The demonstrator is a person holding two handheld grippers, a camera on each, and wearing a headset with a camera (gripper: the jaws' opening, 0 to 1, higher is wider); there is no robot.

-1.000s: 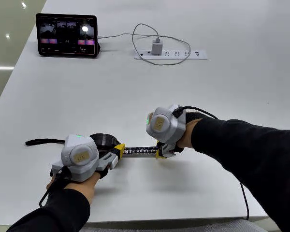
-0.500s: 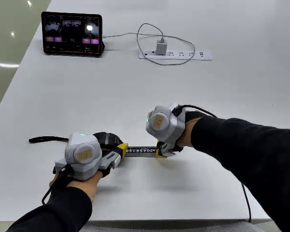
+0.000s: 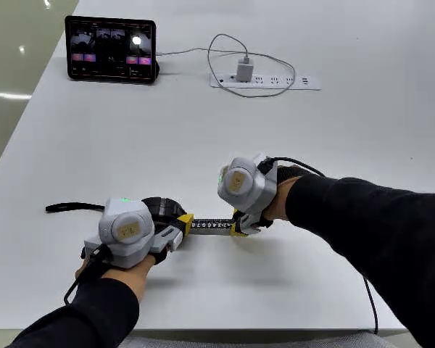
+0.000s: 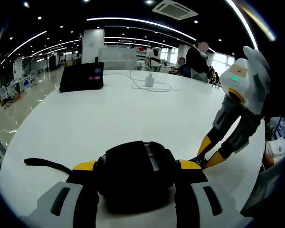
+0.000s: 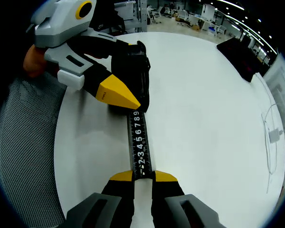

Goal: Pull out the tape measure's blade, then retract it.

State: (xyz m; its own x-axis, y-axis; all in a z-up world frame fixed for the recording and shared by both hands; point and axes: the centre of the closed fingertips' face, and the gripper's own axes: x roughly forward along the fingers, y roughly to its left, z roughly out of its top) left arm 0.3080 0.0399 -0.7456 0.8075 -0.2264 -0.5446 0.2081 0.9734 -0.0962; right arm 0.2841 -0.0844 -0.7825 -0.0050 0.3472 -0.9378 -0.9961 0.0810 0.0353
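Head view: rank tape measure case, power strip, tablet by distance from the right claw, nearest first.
From the right claw, shut on the blade:
1. tape measure case: just to its left, held in the left claw.
2. power strip: ahead, toward the table's far edge.
3. tablet: far left corner.

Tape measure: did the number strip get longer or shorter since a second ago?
Shorter, by a little. The right gripper slid toward the case, so less of the blade shows between them. The left gripper stayed put, jaws shut on the case. The right jaws stayed shut on the blade's end. The case has not moved on the table.
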